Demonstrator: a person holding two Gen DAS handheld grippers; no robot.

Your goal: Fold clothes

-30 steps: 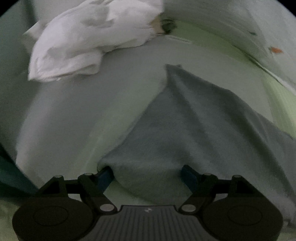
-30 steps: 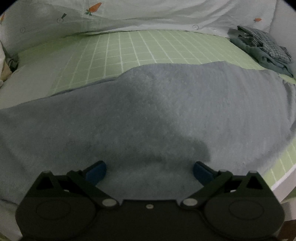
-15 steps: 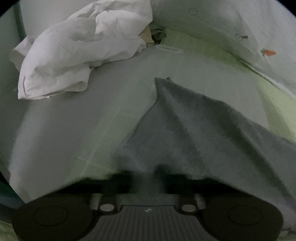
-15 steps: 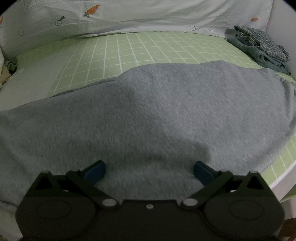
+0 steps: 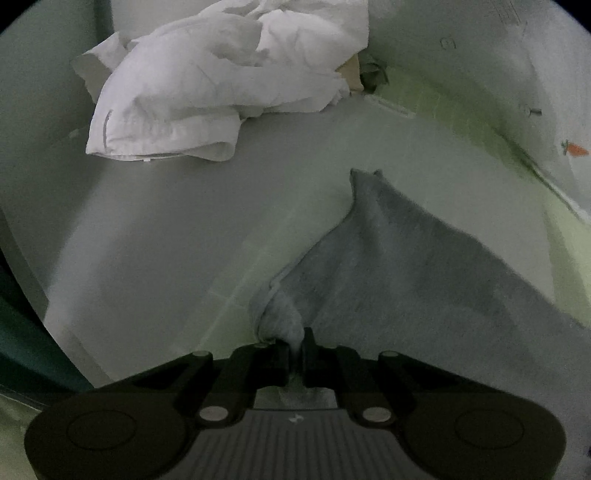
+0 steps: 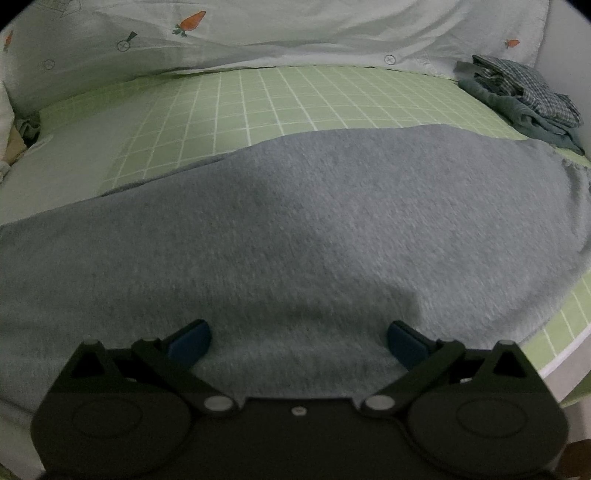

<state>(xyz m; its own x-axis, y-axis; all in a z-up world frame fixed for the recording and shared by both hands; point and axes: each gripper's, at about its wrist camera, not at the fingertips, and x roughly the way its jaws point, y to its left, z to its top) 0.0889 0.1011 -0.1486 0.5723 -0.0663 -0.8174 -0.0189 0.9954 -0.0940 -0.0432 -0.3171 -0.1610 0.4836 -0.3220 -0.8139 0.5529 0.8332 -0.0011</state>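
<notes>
One bed fills both views, its green checked sheet point(image 6: 258, 103) running across the upper middle of the right wrist frame. Along the top edge lies one pale quilt point(image 6: 314, 33) printed with small carrots — three of them countable in the right wrist view, one more at the right edge of the left wrist view. One grey garment point(image 6: 295, 229) is spread flat over the sheet, covering the whole middle and lower half of the right wrist frame; in the left wrist frame it runs from the lower centre up to a point right of centre. One crumpled white cloth point(image 5: 221, 85) sits bundled in the upper left of the left wrist frame, well apart from the grey garment. One small pile of clothes point(image 6: 517, 92) — a checked piece on top of a dark teal one — rests in the upper right corner of the right wrist frame, near the garment's far edge. Two grippers: the left gripper point(image 5: 295, 347) is pinched tight on a bunched edge of the grey garment at lower centre, and the right gripper point(image 6: 297, 341) stands spread wide, both blue pads apart just above the fabric, gripping nothing.
</notes>
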